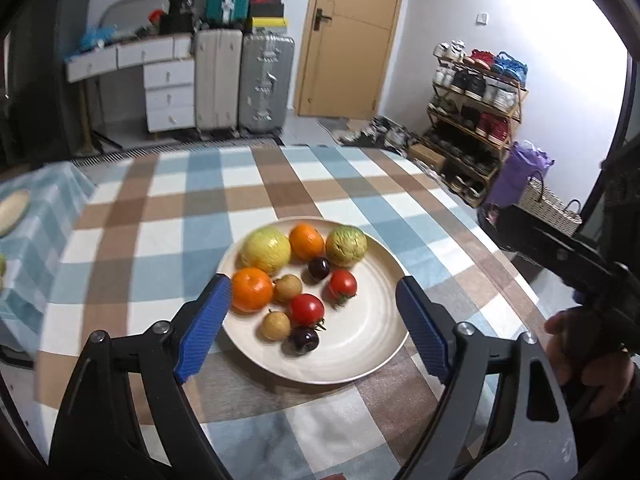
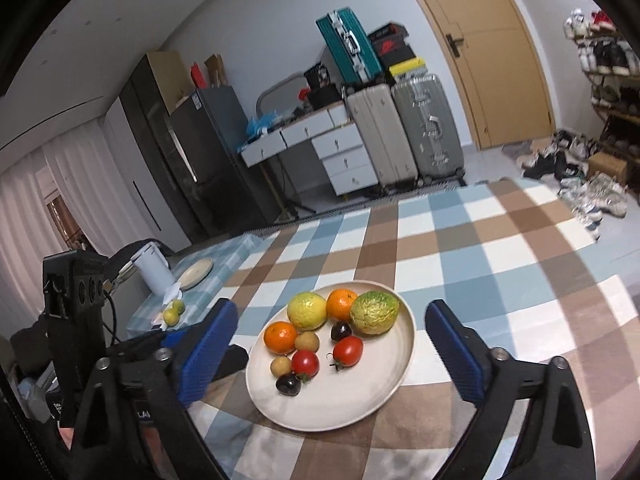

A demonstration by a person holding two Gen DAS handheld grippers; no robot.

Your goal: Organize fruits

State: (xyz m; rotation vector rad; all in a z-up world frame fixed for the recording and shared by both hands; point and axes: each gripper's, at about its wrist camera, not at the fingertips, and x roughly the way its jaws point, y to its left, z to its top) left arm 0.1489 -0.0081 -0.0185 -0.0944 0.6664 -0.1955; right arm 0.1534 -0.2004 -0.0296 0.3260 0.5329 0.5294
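Left wrist view first: we see our left gripper [image 1: 314,300] at the bottom of the frame, its blue pads spread wide with nothing between them, framing the near part of the plate [image 1: 360,356] without touching it. At the right edge a hand [image 1: 588,360] grips the dark body of the other tool. The plate sits at centre frame on the checked cloth [image 1: 280,184]. On it, nearest us, lie a dark plum [image 1: 304,339] and a small tan fruit [image 1: 276,325], then a tomato [image 1: 306,309], a second tomato [image 1: 342,285] and an orange [image 1: 252,289]. Farther back come another tan fruit [image 1: 287,287], a second plum [image 1: 319,268], and along the far rim a yellow fruit [image 1: 266,250], a second orange [image 1: 306,241] and a greenish fruit [image 1: 346,246]. Nothing lies between the pads and the fruit. Beyond the table, we find suitcases [image 1: 244,80] at upper centre, a door [image 1: 352,36], and a shoe rack [image 1: 476,108] at upper right.

Right wrist view: our right gripper [image 2: 332,344] also stands wide and holds nothing, its pads either side of the plate [image 2: 348,404] at lower centre. The left tool's dark body crowds the lower left. Past it, at mid left, a white jug [image 2: 154,272] and an empty plate [image 2: 196,273] rest on a side table, with small yellow-green fruits [image 2: 174,312] just in front.
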